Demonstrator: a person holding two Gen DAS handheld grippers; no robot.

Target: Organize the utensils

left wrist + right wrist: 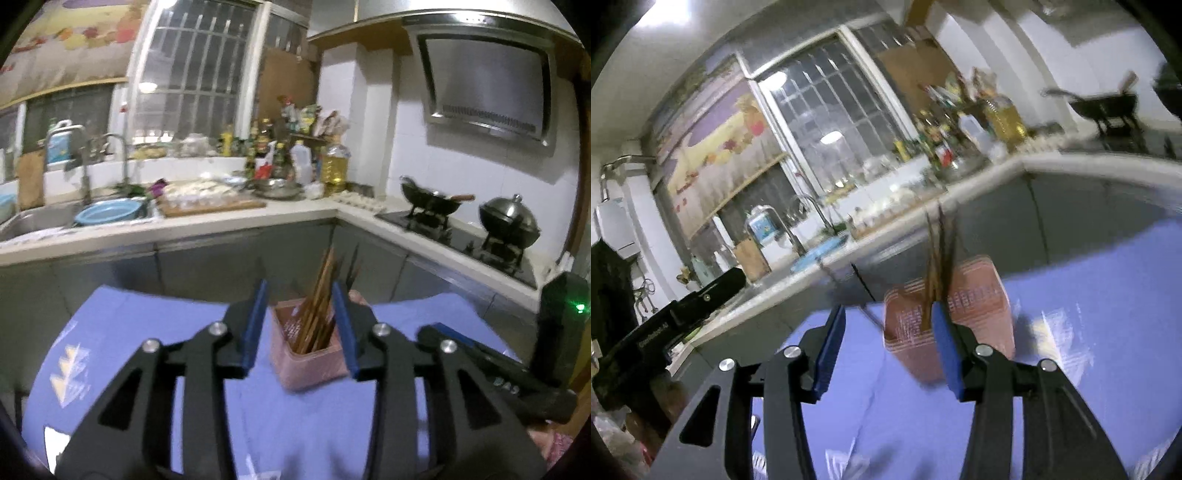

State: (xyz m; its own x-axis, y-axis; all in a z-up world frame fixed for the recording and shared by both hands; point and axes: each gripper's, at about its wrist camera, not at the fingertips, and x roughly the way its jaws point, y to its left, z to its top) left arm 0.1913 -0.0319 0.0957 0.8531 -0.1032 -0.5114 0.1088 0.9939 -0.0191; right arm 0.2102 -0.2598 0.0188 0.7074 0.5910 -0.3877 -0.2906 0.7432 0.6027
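Observation:
A pink slotted holder [310, 365] stands on a blue cloth [140, 332] with several brown chopsticks [321, 295] upright in it. My left gripper [300, 295] is open just short of it, the holder showing in the gap between its blue pads, with no pad pressing on it. In the blurred right wrist view the same holder [975, 306] and chopsticks [940, 254] sit just beyond my right gripper [888, 310], which is open. A thin dark stick [866, 295] slants through its gap; I cannot tell whether it touches a pad.
Behind the cloth runs an L-shaped kitchen counter [236, 218] with a sink and blue basin [107, 212], a cutting board [210, 203], bottles [291, 158] and a stove with two woks [436, 201]. The right tool's black housing [491, 373] lies close on the right.

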